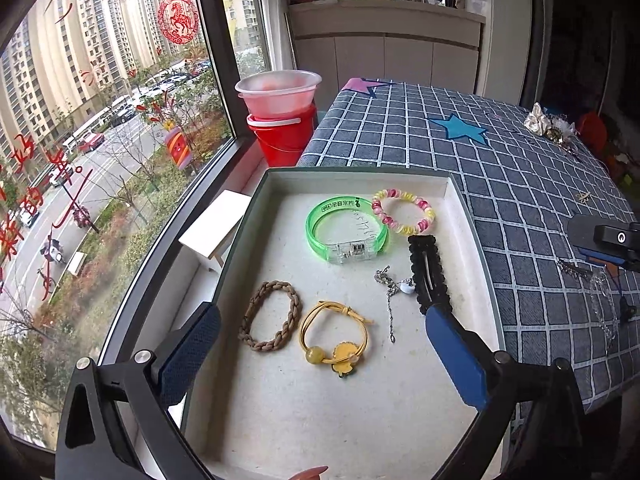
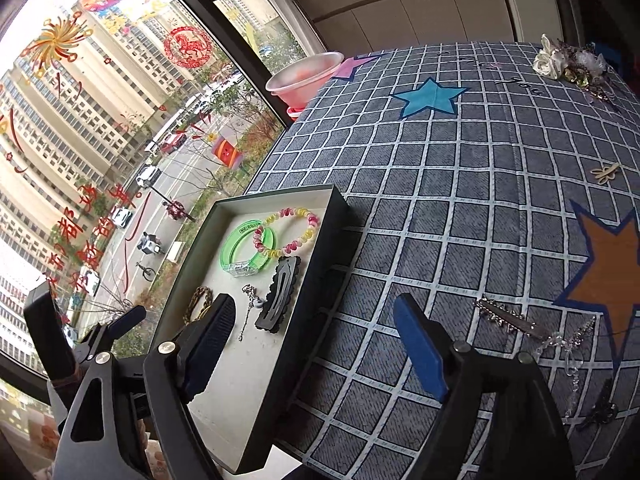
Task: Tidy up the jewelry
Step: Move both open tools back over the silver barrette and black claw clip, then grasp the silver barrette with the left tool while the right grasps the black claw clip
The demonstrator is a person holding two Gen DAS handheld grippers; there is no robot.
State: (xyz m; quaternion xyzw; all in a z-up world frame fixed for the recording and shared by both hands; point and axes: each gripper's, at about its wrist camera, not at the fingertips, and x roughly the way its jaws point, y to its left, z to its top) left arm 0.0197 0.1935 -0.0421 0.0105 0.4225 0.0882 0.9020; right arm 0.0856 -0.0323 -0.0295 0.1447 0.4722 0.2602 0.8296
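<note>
A shallow box point(image 1: 256, 196) with a pale lining sits at the table's left edge; it also shows in the right wrist view point(image 2: 340, 200). In it lie a green bangle point(image 1: 320, 216), a pink-yellow bead bracelet point(image 1: 424, 220), a black hair clip point(image 1: 428, 272), a silver chain point(image 1: 390, 300), a brown braided bracelet point(image 1: 272, 316) and a yellow cord bracelet point(image 1: 332, 332). My left gripper point(image 1: 320, 328) hangs open and empty over the box. My right gripper point(image 2: 312, 320) is open and empty over the box's right wall. A silver hair clip point(image 2: 508, 318) and a crystal piece point(image 2: 568, 348) lie on the cloth.
The checked tablecloth point(image 2: 460, 184) has blue and orange stars. A white flower ornament point(image 2: 560, 60) and a small gold dragonfly point(image 2: 606, 172) lie farther back. A dark clip point(image 2: 600, 412) lies at the right. A pink bowl on a red bucket point(image 1: 280, 120) stands by the window.
</note>
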